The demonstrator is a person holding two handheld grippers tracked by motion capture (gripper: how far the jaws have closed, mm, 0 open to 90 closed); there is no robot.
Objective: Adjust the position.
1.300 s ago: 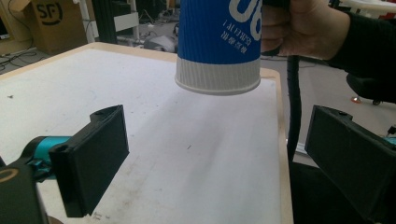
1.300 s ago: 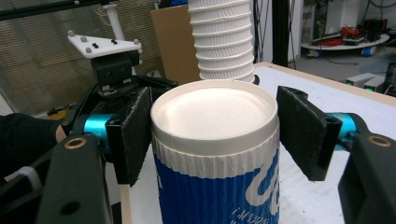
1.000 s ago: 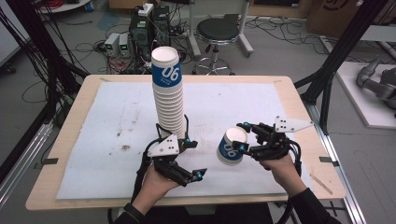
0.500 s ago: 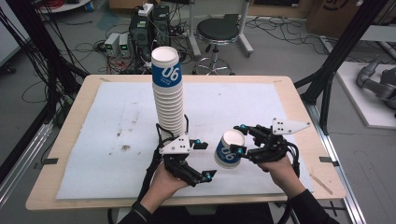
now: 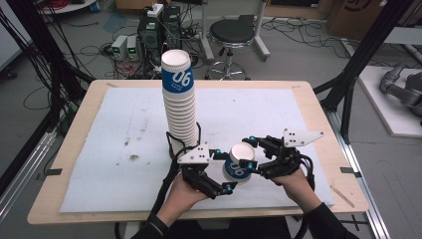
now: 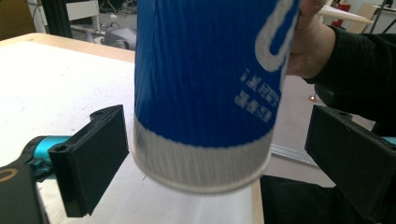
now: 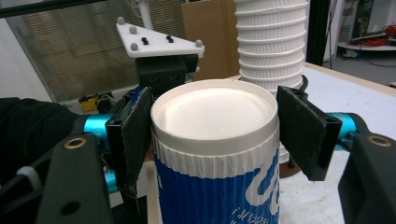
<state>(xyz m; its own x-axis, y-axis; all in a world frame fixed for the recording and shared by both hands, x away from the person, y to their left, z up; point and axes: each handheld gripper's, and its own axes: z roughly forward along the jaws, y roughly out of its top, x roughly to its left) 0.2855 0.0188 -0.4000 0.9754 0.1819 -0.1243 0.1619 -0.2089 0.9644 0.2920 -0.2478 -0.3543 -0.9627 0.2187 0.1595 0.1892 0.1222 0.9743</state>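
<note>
Now, field lines —
Cup: blue-and-white ribbed paper cup (image 5: 238,167), "06" printed on its sleeve, held off the mat near the table's near edge, right of the stack's foot.
Right gripper (image 5: 252,156): jaws closed on the cup's rim end; pads (image 7: 135,130) flat against the corrugated wall.
Left gripper (image 5: 222,171): has slid rightward since the earlier frames; jaws wide apart, straddling the cup's base, pads (image 6: 91,161) not touching.
Meaning: likely a handover or two-handed pull about to begin.
Stack: tall column of nested cups (image 5: 179,102), upright mid-table, slight lean.
Mat: white sheet (image 5: 109,124), scuffed, on a plywood table (image 5: 318,107).
</note>
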